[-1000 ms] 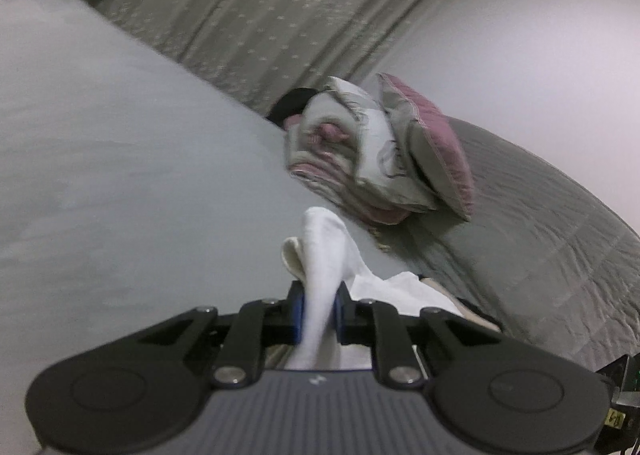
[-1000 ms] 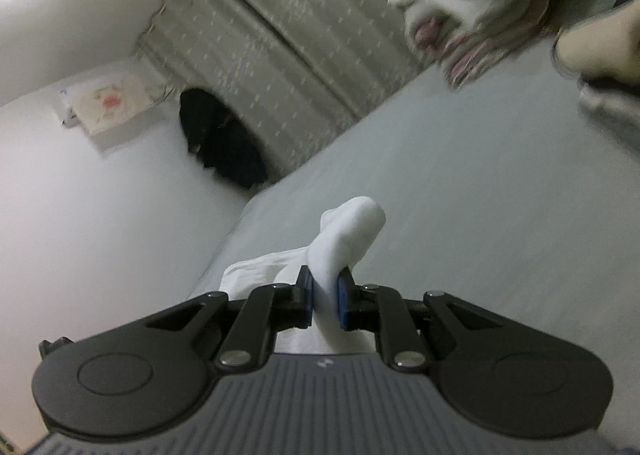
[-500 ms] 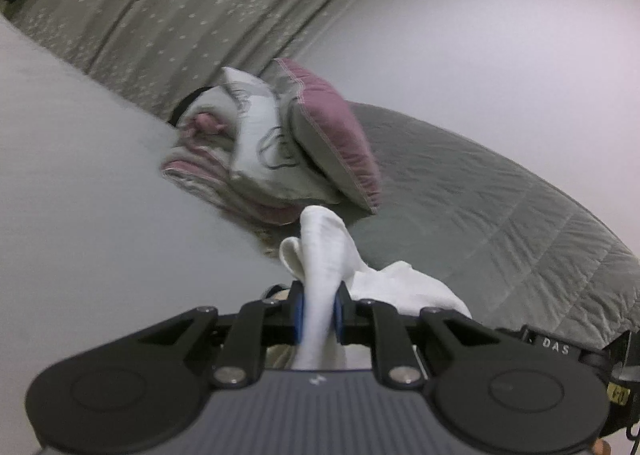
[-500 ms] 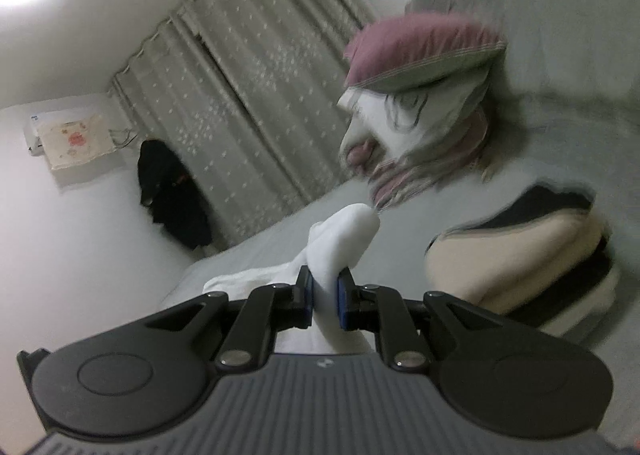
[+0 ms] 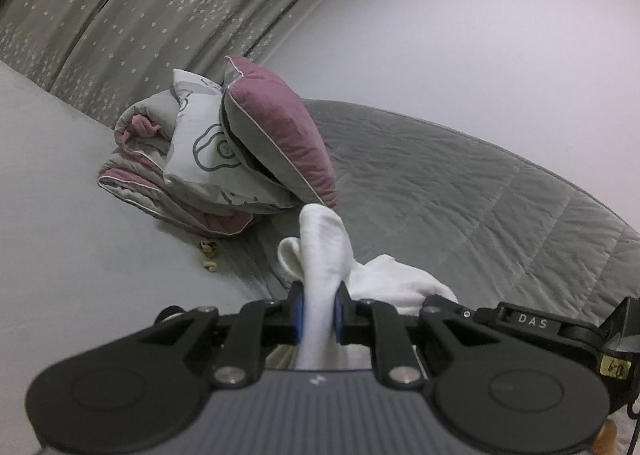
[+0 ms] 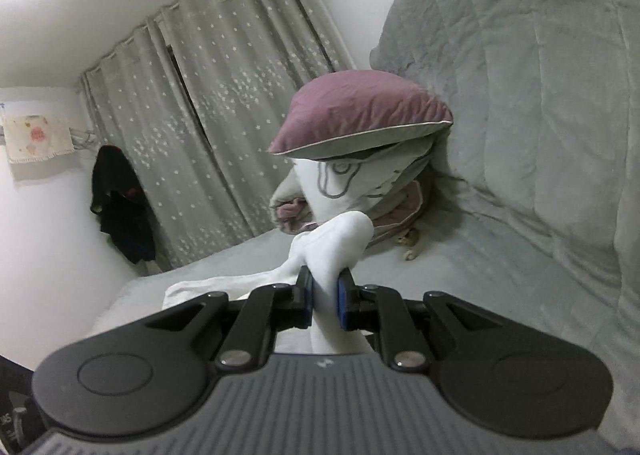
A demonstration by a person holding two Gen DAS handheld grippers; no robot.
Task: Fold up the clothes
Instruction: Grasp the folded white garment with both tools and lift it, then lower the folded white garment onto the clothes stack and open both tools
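Plainly, a white garment [image 5: 320,255] is pinched at lower centre by the left gripper [image 5: 319,313] and the right gripper [image 6: 325,297], both nearly closed on bunched folds. Its lower part is hidden behind the gripper bodies. Beyond lie a mauve pillow [image 6: 360,111] and a grey bed [image 5: 60,215].

The garment [image 5: 320,255] is plain white, soft knit cloth. In the left wrist view a bunched fold of it is pinched between the left tool's [image 5: 319,313] blue pads, a rounded hump standing up past them, with more cloth trailing to the right. In the right wrist view another fold [image 6: 336,243] is pinched in the right tool [image 6: 325,303], the rest stretching off to the left.
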